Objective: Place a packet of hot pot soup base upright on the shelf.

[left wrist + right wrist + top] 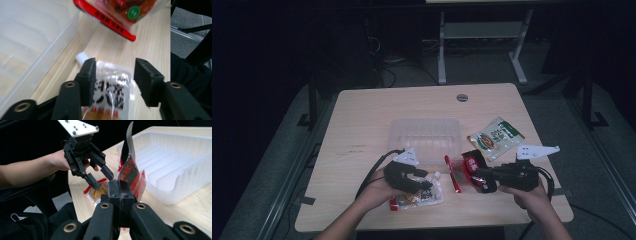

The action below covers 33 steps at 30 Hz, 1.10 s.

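A clear pouch (426,196) with a white spout lies flat near the table's front edge. My left gripper (427,183) hovers just over it, open. In the left gripper view the pouch (112,92) lies below and between the spread jaws (115,67), and the pads do not press it. My right gripper (480,173) is shut on a red and black snack packet (472,162). It holds the packet (128,167) upright above the table, pinched at the lower edge (121,183). The right gripper view also has the left gripper (103,181) open above the pouch (96,192).
A clear ribbed plastic bin (393,135) stands mid-table, close to both grippers (37,37) (175,170). A thin red stick packet (452,174) lies between the hands. A green and white packet (495,137) lies to the right of the bin.
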Available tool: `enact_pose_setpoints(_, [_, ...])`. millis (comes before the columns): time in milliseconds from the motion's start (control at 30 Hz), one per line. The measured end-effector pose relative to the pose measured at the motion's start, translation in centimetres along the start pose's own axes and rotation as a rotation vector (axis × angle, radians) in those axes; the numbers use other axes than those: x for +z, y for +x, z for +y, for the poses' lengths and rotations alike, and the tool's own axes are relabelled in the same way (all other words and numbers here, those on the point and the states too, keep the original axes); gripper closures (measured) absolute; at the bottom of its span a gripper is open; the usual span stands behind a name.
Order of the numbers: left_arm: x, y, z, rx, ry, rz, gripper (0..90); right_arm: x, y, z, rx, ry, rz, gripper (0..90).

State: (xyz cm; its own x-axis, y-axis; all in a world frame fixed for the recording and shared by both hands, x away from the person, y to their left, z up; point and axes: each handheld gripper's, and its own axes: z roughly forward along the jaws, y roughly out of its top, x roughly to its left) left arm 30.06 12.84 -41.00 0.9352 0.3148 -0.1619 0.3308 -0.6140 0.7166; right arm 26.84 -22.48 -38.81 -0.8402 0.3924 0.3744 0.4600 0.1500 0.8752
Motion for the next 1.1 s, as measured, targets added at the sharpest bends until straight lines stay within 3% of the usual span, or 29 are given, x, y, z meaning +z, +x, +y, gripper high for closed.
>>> enact_pose_setpoints(267, [-2.8,0.1,-2.1,0.01,-0.01,0.042,38.0,0.5,0.2,1.2,-0.035,0.017,-0.007,89.9])
enact_pose_setpoints(467, [-4.8,0.4,-4.1,-0.029,-0.023,0.088,29.7,0.9,0.4,2.5,-0.065,0.005,-0.001,89.9])
enact_pose_setpoints(800, [-6.7,0.4,-6.4,-0.042,-0.031,0.139,23.2,1.9,0.2,4.8,-0.085,-0.014,-0.007,89.9])
enact_pose_setpoints(1100, [-7.7,0.6,-7.6,-0.072,-0.048,0.185,21.5,3.7,-0.8,7.1,-0.104,-0.028,-0.007,89.9])
